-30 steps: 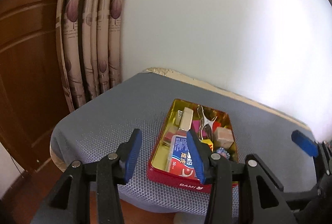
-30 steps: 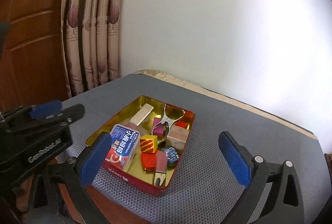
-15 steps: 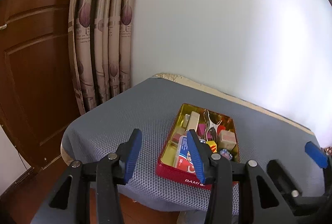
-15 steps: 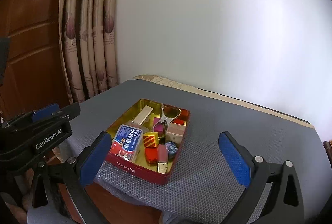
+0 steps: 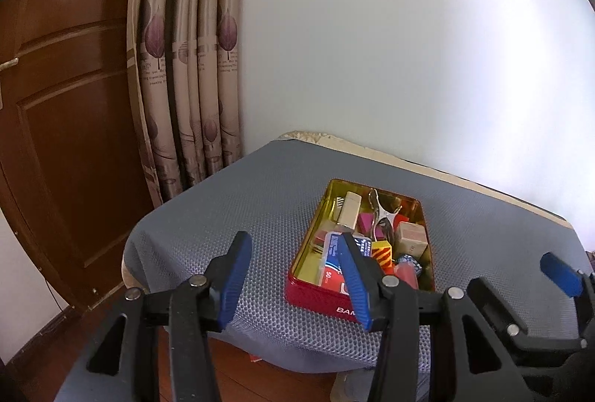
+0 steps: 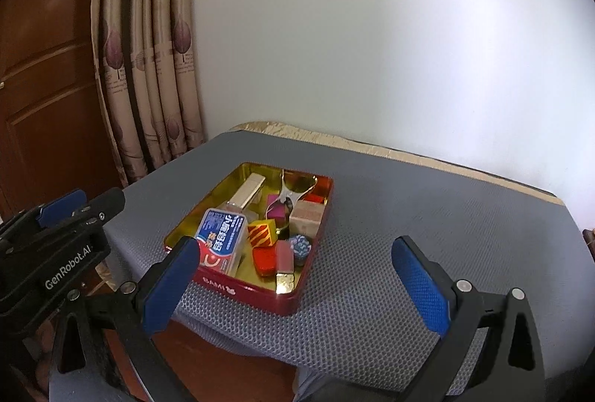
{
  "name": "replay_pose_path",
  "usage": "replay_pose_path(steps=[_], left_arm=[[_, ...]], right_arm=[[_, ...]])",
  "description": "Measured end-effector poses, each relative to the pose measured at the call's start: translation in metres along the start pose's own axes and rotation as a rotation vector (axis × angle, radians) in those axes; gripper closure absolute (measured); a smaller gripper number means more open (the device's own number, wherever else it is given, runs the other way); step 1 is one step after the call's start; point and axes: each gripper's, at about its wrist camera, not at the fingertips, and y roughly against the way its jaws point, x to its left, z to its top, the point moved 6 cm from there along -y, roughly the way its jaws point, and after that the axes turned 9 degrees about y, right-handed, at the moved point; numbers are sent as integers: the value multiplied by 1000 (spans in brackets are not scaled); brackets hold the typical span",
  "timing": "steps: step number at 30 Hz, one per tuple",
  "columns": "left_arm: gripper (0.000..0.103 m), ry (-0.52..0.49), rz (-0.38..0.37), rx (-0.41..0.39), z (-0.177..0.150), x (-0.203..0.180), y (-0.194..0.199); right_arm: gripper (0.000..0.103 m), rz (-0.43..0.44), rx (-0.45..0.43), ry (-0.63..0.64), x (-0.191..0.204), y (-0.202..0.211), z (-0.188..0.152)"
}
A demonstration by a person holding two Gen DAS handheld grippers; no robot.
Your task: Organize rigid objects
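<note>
Left wrist view
Left gripper (image 5: pixel 295 277): jaws parted and opening, nothing between the blue pads; it hangs off the near edge of the table, short of the tin.
Red tin (image 5: pixel 316 299): lidless, gold inside, on the grey mesh mat (image 5: pixel 260 201) towards the near edge, its near wall partly hidden by the right-hand finger.
Contents: a blue-and-red box (image 5: pixel 332 262), a cream stick (image 5: pixel 350 208), a metal clip (image 5: pixel 383 216), a beige block (image 5: pixel 411 238) and a striped yellow cube (image 5: pixel 383 250), packed close together.
Open room: bare mat to the left of the tin and behind it, up to the wall (image 5: pixel 409 48).
Edges: the mat droops over the table's left corner; curtain (image 5: pixel 186 67) and wooden door (image 5: pixel 63 123) stand beyond.
Right gripper (image 5: pixel 557 273): one blue pad shows at the far right.

Right wrist view
Right gripper (image 6: pixel 297 285): spread wide, empty, held above the mat's near edge; the tin's near corner lies between the two pads in this view, untouched.
Tin (image 6: pixel 282 301): sits left of the mat's middle, turned at an angle.
Open room: a broad bare stretch of mat to the right of the tin.
Left gripper (image 6: pixel 61 212): its black body sits at the left edge, beside the table's corner.
</note>
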Motion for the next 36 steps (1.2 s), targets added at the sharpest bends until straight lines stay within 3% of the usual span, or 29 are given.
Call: replay_pose_path(steps=[6,14,36], left_arm=[[54,-2,5,-31,2,1,5],[48,-86,45,-53,1,-10,7],[48,-67,36,-50,2,-8,6]], right_arm=[[1,2,-10,6,4,5,0],[1,-2,-20,-23,-7,7,1],[1,27,-17,-17,-6,7,-2]])
